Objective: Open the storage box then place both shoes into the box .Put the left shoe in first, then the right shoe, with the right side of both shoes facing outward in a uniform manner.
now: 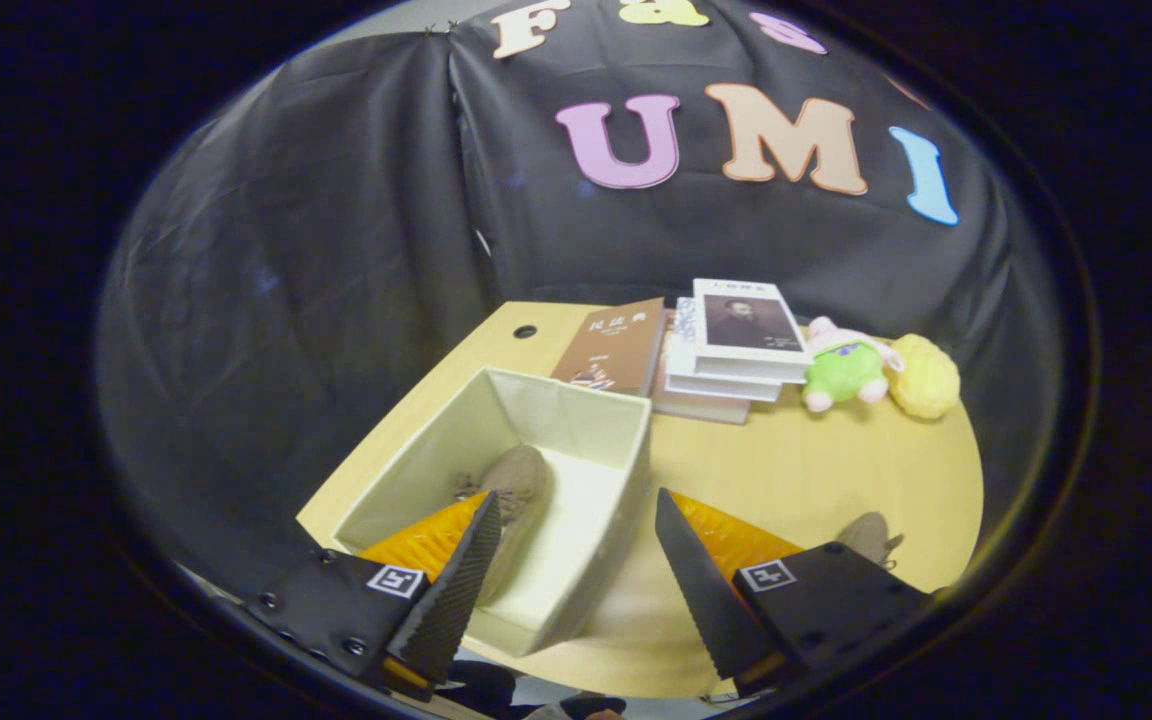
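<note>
**Gripper wide open**

The gripper (576,520) is holding its two fingers (461,580) far apart. Nothing is sitting between them. The fingers are pointing forward and a little down, and both are staying clear, not pressing on anything.

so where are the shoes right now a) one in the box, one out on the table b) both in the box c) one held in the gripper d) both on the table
a: one shoe lies inside the open box, while the other shoe sits on the table beyond the open gripper, whose fingers hold nothing.
</note>
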`<state>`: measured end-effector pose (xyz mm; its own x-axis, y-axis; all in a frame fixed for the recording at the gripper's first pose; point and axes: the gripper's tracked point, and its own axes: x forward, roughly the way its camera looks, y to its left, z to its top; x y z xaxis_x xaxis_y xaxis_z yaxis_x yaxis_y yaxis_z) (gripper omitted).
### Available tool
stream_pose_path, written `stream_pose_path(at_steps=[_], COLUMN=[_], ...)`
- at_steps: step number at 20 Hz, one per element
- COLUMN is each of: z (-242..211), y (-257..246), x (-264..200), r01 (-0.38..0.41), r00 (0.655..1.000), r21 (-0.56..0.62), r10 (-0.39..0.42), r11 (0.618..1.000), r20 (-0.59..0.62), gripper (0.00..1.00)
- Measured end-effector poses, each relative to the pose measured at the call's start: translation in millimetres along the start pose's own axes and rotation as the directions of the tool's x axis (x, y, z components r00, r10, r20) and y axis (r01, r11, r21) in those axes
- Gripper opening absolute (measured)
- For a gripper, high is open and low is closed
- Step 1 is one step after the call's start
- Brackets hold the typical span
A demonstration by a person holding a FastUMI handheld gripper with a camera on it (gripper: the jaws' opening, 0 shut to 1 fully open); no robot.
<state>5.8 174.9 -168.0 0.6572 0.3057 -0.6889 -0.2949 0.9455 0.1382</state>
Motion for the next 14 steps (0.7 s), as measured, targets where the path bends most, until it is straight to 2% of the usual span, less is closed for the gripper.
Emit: stream_pose_path(at_steps=[6,10,14], z=[-18,-35,-58], y=[-89,-148,-195], x=[-21,-36,-42], r01=[0.143,0.24,0.296], r00=[0.99,0.971,0.955], r21=[-0.038,-0.087,-0.099], r10=[-0.142,-0.238,-0.296], r11=[0.989,0.967,0.95], r20=[0.026,0.03,0.009], gripper=[0.99,0.99,0.99])
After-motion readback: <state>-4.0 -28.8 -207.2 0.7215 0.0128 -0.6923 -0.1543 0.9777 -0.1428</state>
